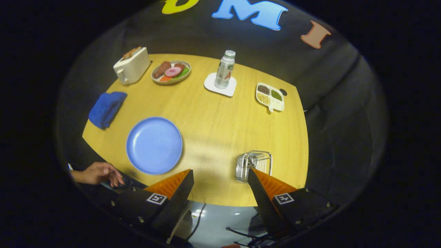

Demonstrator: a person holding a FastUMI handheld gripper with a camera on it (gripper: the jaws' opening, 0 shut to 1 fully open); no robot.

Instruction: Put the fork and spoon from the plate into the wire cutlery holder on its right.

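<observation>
Jaws spread wide, my gripper (220, 179) holds nothing above the near edge of the round wooden table (220, 117). Left of my fingers lies the round blue plate (154, 145); the wire cutlery holder (254, 164) stands touching-close behind my right finger.

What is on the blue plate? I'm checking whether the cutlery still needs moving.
Nothing lies on the blue plate; its whole face shows bare. The open gripper holds nothing. The wire cutlery holder contents are too unclear to tell.
</observation>
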